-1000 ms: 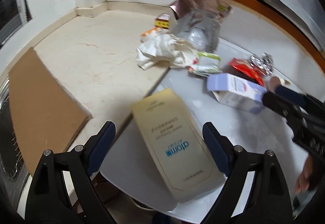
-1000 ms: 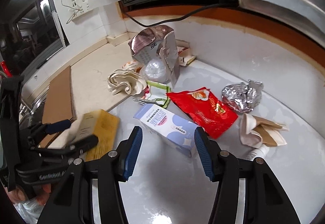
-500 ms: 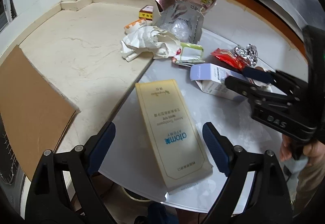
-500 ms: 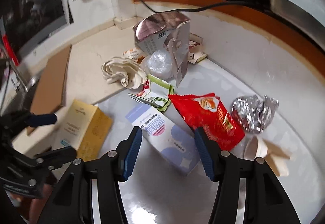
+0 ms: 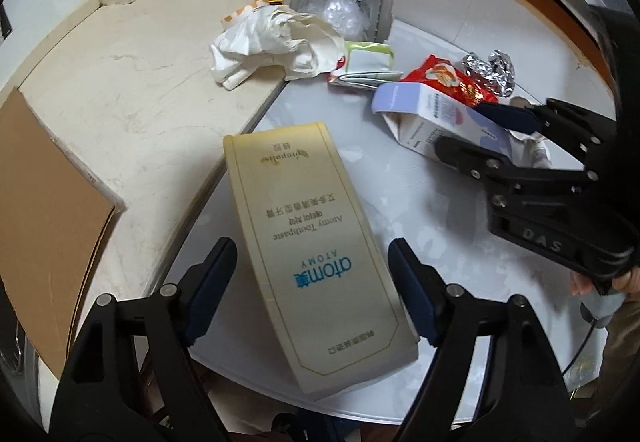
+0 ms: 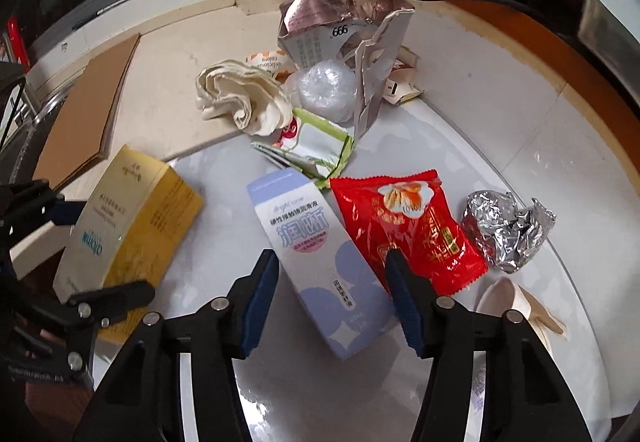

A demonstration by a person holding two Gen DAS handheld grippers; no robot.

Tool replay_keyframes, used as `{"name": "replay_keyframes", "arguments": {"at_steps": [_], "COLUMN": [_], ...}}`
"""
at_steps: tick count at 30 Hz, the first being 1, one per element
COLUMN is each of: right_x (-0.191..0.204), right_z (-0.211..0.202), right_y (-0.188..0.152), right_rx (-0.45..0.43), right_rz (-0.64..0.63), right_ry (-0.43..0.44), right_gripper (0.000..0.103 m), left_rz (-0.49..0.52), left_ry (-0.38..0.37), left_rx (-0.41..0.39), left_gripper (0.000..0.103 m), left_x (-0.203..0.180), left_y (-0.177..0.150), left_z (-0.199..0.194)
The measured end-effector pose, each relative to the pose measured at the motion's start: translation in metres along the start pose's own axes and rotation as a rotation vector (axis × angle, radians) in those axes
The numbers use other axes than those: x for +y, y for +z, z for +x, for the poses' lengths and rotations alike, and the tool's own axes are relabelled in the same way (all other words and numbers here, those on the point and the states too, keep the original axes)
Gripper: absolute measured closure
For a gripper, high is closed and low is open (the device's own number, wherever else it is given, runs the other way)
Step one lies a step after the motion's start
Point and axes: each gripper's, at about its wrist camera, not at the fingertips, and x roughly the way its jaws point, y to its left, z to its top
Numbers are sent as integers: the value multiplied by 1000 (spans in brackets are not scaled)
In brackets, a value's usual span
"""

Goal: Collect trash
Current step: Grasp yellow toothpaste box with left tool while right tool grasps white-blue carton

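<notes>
We find our left claw (image 5: 310, 290) closing around the yellow toothpaste box (image 5: 316, 238), pads not yet touching; our right claw (image 6: 330, 296) straddles the lilac carton (image 6: 320, 258), released.

Open tabletop (image 6: 460, 113) behind red packet (image 6: 412, 226); foil ball (image 6: 508, 230) just right of packet, lilac carton (image 6: 320, 262) touching its left; green wrapper (image 6: 320, 145) behind.

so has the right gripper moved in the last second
yes, the right gripper has come forward. Its pads now flank the lavender box, and the right one overlaps the near edge of the red packet, which lay ahead of it before.
</notes>
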Motion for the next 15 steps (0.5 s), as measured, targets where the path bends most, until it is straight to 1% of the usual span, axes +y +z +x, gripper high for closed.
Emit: {"name": "replay_keyframes", "arguments": {"at_steps": [1,2,3,6,8,9,10,12,15], "right_x": [0,1,1,0,2,3,5,6,13], "right_z": [0,1,3,13,15,14,12,7,-13], "right_y": [0,1,1,6,7,7,6,2,-8], "right_rx": [2,8,17,58,77,65,73,72,35], "right_rz": [-7,-17,-20,-14,-16,-24,-9,16,50], "right_ry": [-3,-6,-7,-1,10,14,23,29,45], "right_gripper": [49,49,48,46,50,67,69,69,69], "left_rz": [2,4,4,3,-5,-9,-13,-16,1], "left_ry": [-20,-39,-57,-49,-43,-43,-43,-33,-14], "left_rx": [2,7,10,10,9,6,-2,-26,-74], "left_gripper": [34,41,46,47,50,53,55,56,58], "left_x": [0,0,0,-2,-1,0,2,7,11], "left_y": [-1,-1,-2,-2,-4,-4,-6,-10,-18], "left_z": [0,0,0,-2,-4,-6,-10,-21,-46]}}
